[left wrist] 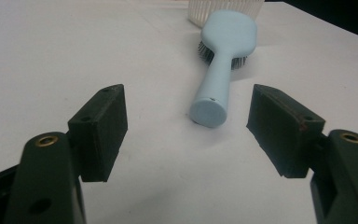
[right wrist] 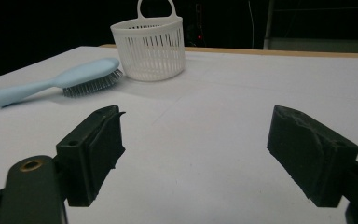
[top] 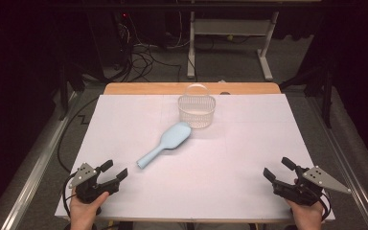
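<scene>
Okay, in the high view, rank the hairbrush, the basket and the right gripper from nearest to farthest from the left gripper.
1. Light blue hairbrush, handle end just up and right of the left gripper.
2. White basket, behind the brush head, toward the far edge.
3. Right gripper, across the near edge.

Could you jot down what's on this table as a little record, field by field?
Surface: white table top
Hairbrush: light blue hairbrush, lying bristles down, handle toward the left gripper
Basket: white slatted basket with a loop handle, upright at the far side, right beside the brush head
Left gripper: left gripper, jaws open, holding nothing, short of the brush handle
Right gripper: right gripper, jaws open, holding nothing, near corner
</scene>
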{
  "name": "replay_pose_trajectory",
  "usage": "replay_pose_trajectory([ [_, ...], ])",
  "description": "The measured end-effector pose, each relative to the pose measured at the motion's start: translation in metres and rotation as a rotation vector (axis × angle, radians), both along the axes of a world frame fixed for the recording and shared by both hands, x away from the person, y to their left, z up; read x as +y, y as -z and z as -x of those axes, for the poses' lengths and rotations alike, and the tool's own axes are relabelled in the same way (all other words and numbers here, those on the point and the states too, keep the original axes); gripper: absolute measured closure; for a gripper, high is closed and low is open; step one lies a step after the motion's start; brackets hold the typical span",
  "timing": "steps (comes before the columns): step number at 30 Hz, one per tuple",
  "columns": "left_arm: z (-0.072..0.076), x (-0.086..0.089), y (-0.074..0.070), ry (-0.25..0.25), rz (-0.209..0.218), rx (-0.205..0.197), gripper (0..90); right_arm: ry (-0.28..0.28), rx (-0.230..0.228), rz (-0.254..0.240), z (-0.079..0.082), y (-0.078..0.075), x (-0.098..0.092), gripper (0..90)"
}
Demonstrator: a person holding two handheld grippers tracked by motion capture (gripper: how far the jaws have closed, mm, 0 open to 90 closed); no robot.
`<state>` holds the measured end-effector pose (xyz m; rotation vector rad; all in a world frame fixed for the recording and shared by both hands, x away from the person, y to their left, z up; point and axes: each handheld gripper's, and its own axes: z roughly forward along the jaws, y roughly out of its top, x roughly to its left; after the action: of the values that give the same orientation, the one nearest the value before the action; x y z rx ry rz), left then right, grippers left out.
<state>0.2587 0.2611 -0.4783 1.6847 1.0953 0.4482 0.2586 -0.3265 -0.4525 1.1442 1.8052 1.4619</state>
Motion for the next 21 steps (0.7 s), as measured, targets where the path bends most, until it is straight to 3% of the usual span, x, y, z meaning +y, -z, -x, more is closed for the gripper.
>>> replay_pose_trajectory([
  [21, -0.0006, -0.0030, 0.0004, 0.008, -0.016, -0.002, 26.7, -0.007, 0.001, 0.008, -0.0003, 0.0001, 0.0009, 18.8],
])
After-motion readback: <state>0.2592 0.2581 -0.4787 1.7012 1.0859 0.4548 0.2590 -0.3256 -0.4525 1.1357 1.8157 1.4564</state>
